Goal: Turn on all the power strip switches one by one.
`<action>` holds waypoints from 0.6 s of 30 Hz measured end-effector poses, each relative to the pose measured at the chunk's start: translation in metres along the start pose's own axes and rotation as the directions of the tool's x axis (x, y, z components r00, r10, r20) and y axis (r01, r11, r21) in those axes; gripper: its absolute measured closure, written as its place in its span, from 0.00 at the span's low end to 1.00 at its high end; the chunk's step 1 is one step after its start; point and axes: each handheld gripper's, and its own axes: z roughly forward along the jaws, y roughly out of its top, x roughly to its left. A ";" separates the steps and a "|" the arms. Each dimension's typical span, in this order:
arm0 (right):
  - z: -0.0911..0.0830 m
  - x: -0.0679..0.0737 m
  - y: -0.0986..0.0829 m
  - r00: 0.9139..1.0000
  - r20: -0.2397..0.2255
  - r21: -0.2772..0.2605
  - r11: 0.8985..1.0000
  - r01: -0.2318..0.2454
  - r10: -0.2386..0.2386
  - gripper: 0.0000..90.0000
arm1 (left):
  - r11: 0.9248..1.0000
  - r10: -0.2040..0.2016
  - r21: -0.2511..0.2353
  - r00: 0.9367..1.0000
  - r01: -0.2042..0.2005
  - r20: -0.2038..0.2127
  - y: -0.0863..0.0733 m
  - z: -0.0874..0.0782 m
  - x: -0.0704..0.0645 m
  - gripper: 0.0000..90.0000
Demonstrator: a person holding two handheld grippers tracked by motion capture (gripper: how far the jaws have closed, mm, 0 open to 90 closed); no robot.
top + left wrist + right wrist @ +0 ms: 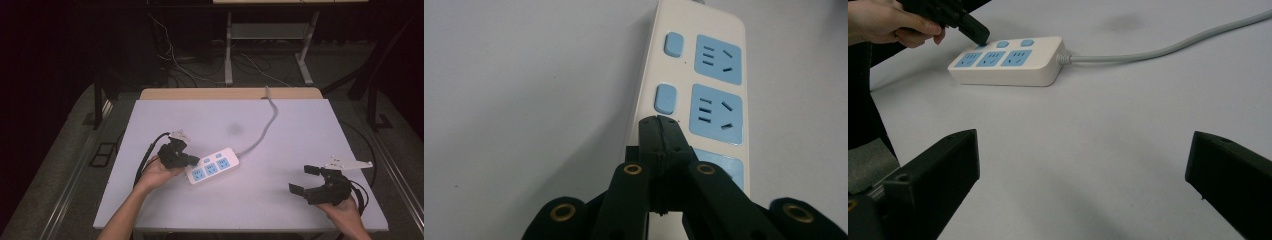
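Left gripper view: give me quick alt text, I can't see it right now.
The left gripper, jaws closed together, rests its tip on a white power strip beside its blue switches. Blue sockets run alongside, on a pale table.

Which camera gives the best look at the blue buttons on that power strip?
The left gripper view: two blue buttons sit large beside the sockets, the shut left gripper at the third. The right gripper view shows the power strip whole, buttons small. In the high view they are tiny specks.

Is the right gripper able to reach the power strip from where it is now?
Probably yes: the right gripper is open, and bare table lies between it and the power strip. The left gripper already presses the strip's near end.
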 end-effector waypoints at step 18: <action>0.000 0.000 0.000 1.000 0.000 0.002 1.000 -0.003 0.003 0.01 | 0.998 0.069 0.012 0.998 -0.069 -0.003 0.031 -0.011 -0.006 1.00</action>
